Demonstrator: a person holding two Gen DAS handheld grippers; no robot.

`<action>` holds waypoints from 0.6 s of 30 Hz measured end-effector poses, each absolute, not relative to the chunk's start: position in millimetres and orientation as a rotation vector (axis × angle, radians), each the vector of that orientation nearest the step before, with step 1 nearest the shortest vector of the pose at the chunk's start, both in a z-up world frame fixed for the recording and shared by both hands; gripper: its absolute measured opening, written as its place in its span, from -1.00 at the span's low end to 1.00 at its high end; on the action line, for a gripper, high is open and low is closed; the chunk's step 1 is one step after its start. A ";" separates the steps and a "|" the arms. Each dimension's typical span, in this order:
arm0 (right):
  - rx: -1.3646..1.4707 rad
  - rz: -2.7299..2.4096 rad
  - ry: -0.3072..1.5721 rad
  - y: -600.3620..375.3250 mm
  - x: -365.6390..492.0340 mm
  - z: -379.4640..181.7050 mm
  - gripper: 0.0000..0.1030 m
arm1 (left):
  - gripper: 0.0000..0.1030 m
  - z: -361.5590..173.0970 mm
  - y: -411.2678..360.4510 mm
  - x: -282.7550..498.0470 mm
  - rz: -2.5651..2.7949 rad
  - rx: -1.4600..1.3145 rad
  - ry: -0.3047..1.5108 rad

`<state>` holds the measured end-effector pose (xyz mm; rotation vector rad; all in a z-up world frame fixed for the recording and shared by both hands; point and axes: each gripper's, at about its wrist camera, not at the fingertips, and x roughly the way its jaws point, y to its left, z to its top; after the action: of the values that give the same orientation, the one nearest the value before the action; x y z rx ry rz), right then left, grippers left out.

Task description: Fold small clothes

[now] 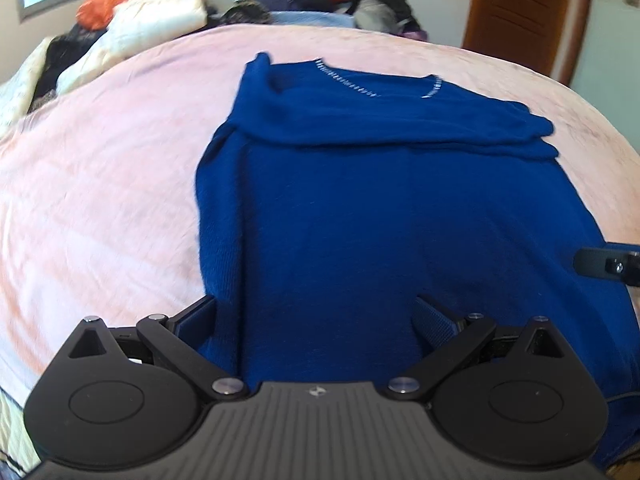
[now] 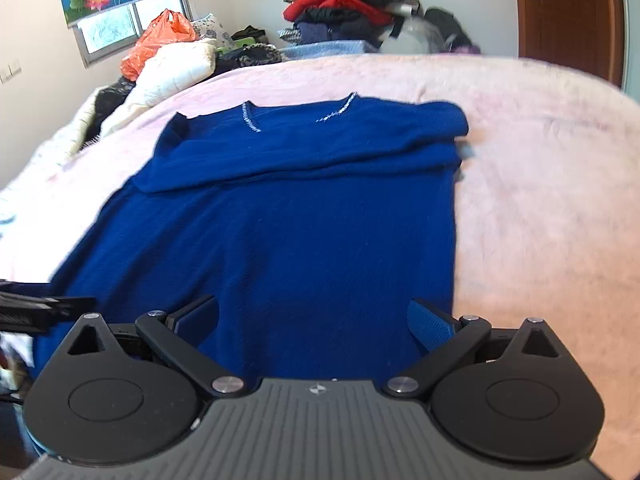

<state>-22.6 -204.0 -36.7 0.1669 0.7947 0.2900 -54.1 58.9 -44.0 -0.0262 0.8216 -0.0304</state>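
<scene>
Left wrist view: left gripper (image 1: 316, 316) sits low over near hem of sweater (image 1: 380, 208), jaws spread wide, nothing between pads. Its left finger (image 1: 200, 316) is right at sweater's left edge, right finger (image 1: 432, 320) over blue knit; can't tell if pads touch fabric. Right gripper (image 1: 608, 265) pokes in from far right of same view, over sweater's right side near hem; only a bit shows there.

Right wrist view: right gripper (image 2: 314, 320) also low at near hem, jaws spread, nothing pinched. Right finger (image 2: 430, 322) near sweater's right edge, left finger (image 2: 198, 316) over the knit. Left gripper (image 2: 48, 304) shows at left frame edge, beside hem. Both tools point same way, toward neckline, side by side.

Sweater (image 2: 280, 220) lies flat on pink bed cover (image 2: 540, 200), neckline far, hem near. Sleeves folded across chest, making a band w/ a ridge below collar. Left and right sides run roughly straight.

Room: bare pink cover (image 1: 100, 180) wide on both sides of sweater and beyond collar. Far end of bed crowded: clothes pile (image 2: 348, 8), orange bag (image 2: 160, 40), cream bedding (image 2: 176, 68). Door (image 2: 568, 12) at far right.
</scene>
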 end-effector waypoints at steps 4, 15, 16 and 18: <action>0.146 0.314 0.762 -204.9 -31.2 -31.2 0.97 | 1.00 -40.1 69.6 -59.6 -0.064 -0.043 0.815; 0.053 0.444 0.691 -199.5 -54.2 -17.0 0.96 | 1.00 -15.3 101.8 -85.2 -0.022 0.013 0.780; 0.053 0.437 0.697 -200.2 -54.9 -15.8 0.96 | 1.00 -14.2 102.5 -87.3 -0.030 0.047 0.780; 0.052 0.426 0.721 -202.1 -55.7 -14.4 0.94 | 1.00 -14.1 106.0 -91.0 -0.043 0.088 0.791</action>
<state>-55.7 -202.1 -14.4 0.0519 0.7210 0.4262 -91.0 106.0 -14.1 0.0880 0.7912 -0.0433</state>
